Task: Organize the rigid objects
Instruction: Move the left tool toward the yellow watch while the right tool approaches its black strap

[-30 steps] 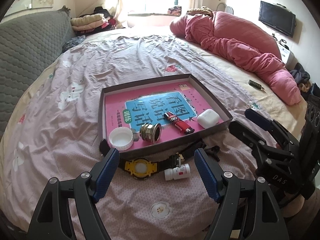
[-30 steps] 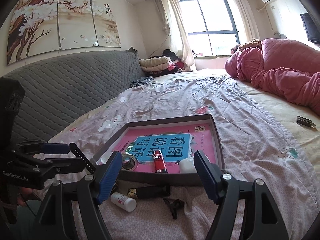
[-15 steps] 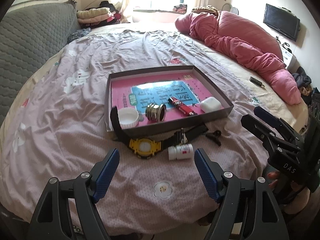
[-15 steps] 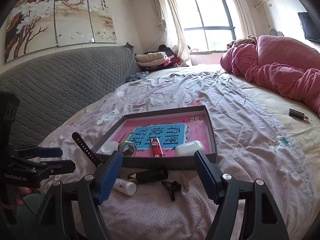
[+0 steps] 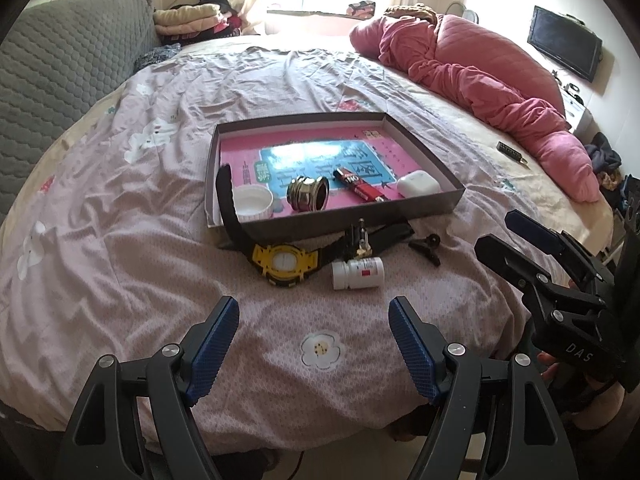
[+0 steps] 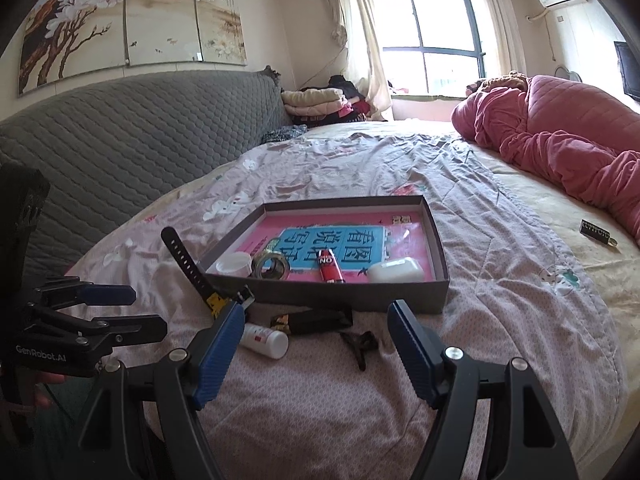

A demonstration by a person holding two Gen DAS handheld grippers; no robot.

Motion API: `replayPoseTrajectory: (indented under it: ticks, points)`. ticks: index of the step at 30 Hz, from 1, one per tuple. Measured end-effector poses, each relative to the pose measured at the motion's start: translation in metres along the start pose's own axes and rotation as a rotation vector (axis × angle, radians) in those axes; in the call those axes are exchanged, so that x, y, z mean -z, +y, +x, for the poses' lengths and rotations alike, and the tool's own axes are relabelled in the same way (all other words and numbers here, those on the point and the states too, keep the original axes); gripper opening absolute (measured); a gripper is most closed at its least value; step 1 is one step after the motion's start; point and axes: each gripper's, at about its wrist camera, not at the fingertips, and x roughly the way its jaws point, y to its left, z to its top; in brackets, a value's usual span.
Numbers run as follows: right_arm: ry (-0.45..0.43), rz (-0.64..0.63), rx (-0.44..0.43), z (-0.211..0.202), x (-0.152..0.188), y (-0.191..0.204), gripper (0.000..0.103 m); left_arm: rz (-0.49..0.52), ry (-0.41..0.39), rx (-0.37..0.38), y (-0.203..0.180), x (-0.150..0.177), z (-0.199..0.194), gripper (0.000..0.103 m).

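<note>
A shallow grey box [image 5: 332, 222] with a pink printed floor lies on the bed; it also shows in the right wrist view [image 6: 328, 298]. Inside are a white lid [image 5: 253, 203], a metal ring fitting [image 5: 308, 193], a red lighter [image 5: 359, 186] and a white earbud case [image 5: 417, 183]. In front of the box lie a yellow watch [image 5: 285, 261], a white pill bottle [image 5: 357, 274] and a black clip [image 5: 426, 246]. My left gripper [image 5: 314, 346] is open and empty, well back from them. My right gripper [image 6: 316, 346] is open and empty, above the clip [image 6: 360, 346] and bottle [image 6: 264, 340].
The pink floral sheet [image 5: 120, 240] covers the bed. A pink quilt [image 5: 500, 88] is heaped at the far right, with a small dark object [image 5: 510, 150] beside it. A grey padded headboard [image 6: 120, 140] runs along the left. The bed's near edge is just under my grippers.
Both grippers have pulled back and risen away from the box and the loose objects. Nothing on the bed has moved, and both stay open.
</note>
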Motion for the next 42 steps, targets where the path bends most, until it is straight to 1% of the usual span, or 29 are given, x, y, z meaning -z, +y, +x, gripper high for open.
replayPoseTrajectory:
  ticks: [10, 17, 19, 21, 23, 24, 28, 34, 37, 38, 39, 40, 42]
  points:
    - [0.05, 0.036, 0.045, 0.006, 0.006, -0.009, 0.073, -0.051, 0.003, 0.036, -0.001, 0.007, 0.009, 0.078]
    - [0.081, 0.078, 0.058, 0.015, 0.008, -0.019, 0.073, -0.099, 0.01, 0.055, -0.004, 0.006, 0.029, 0.078]
    - [0.084, 0.086, 0.064, 0.016, 0.009, -0.022, 0.073, -0.099, 0.009, 0.038, -0.006, 0.004, 0.036, 0.078]
    - [0.088, 0.093, 0.065, 0.018, 0.01, -0.023, 0.073, -0.066, -0.003, 0.008, -0.011, 0.001, 0.044, 0.078]
    - [0.093, 0.096, 0.063, 0.02, 0.01, -0.024, 0.073, -0.036, 0.003, -0.039, -0.015, -0.003, 0.055, 0.078]
    - [0.095, 0.097, 0.064, 0.021, 0.01, -0.025, 0.073, -0.028, 0.002, -0.048, -0.015, -0.004, 0.059, 0.078]
    - [0.103, 0.104, 0.064, 0.025, 0.011, -0.027, 0.073, -0.03, -0.013, -0.057, -0.011, -0.012, 0.072, 0.078]
    - [0.119, 0.117, 0.07, 0.035, 0.012, -0.032, 0.073, -0.049, 0.0, -0.042, -0.003, -0.019, 0.09, 0.078]
    - [0.136, 0.122, 0.08, 0.044, 0.013, -0.035, 0.073, -0.057, -0.002, -0.015, -0.001, -0.022, 0.095, 0.068]
    - [0.143, 0.122, 0.085, 0.047, 0.013, -0.035, 0.073, -0.059, -0.003, -0.008, -0.001, -0.022, 0.096, 0.062]
    - [0.154, 0.12, 0.091, 0.052, 0.014, -0.036, 0.073, -0.059, -0.005, -0.001, -0.001, -0.024, 0.097, 0.058]
    - [0.168, 0.115, 0.098, 0.057, 0.016, -0.036, 0.073, -0.055, -0.008, 0.006, -0.001, -0.026, 0.099, 0.056]
    - [0.206, 0.103, 0.11, 0.068, 0.019, -0.037, 0.073, -0.051, -0.008, 0.018, -0.002, -0.027, 0.1, 0.05]
